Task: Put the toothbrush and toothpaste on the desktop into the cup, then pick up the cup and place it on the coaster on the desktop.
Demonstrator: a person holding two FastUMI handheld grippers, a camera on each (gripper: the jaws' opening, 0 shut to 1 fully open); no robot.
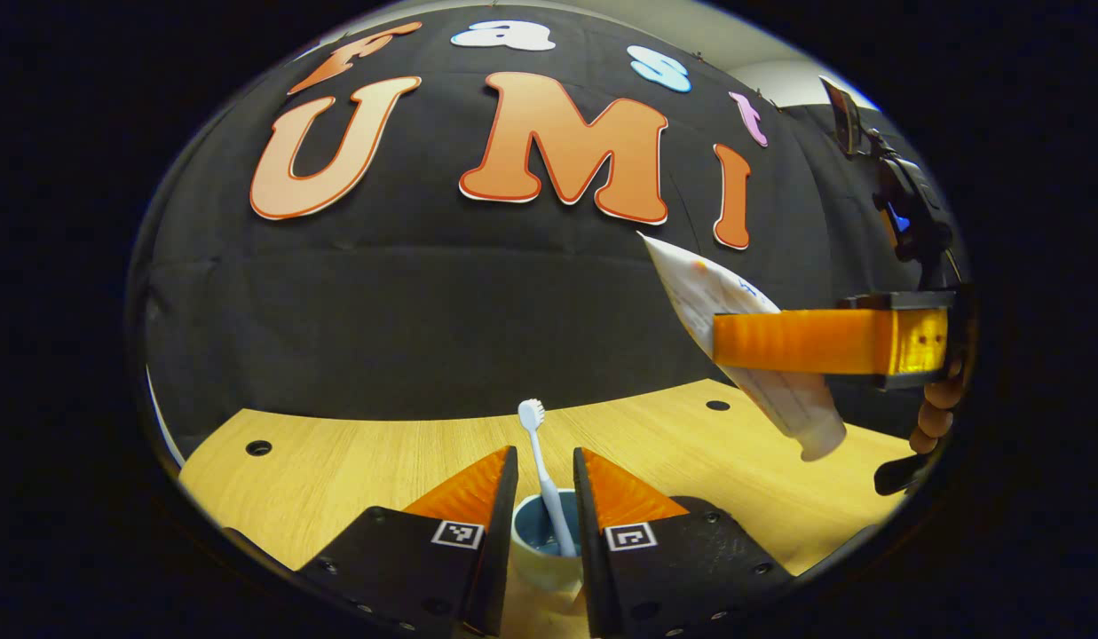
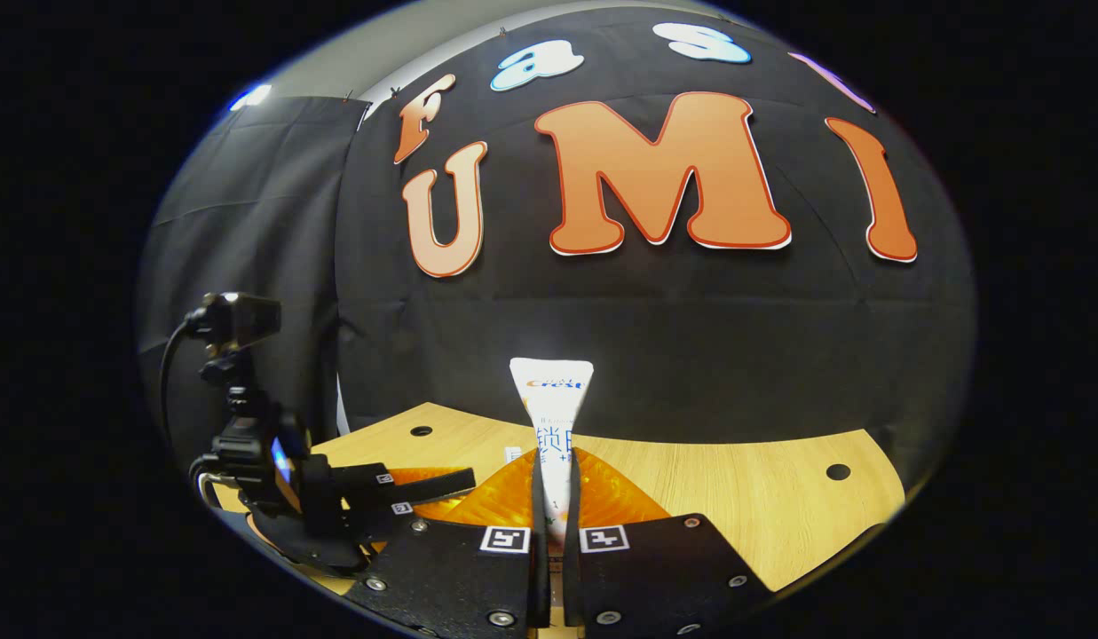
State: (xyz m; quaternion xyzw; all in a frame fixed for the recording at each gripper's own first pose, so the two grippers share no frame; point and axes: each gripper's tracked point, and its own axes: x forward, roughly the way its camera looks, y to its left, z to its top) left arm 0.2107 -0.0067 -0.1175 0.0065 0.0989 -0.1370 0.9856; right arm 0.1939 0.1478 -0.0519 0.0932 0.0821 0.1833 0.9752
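Toothpaste [image 2: 553, 417] clamped upright in right gripper [image 2: 556, 497]; left gripper [image 1: 546, 497] parted around cup [image 1: 540, 546].

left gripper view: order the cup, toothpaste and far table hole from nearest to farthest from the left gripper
1. Cup: right between the left gripper's fingers, toothbrush standing in it.
2. Toothpaste: up to the right, in the air above the table, clamped by the right gripper.
3. Hole: at the table's far edge, right of centre, near the wall.
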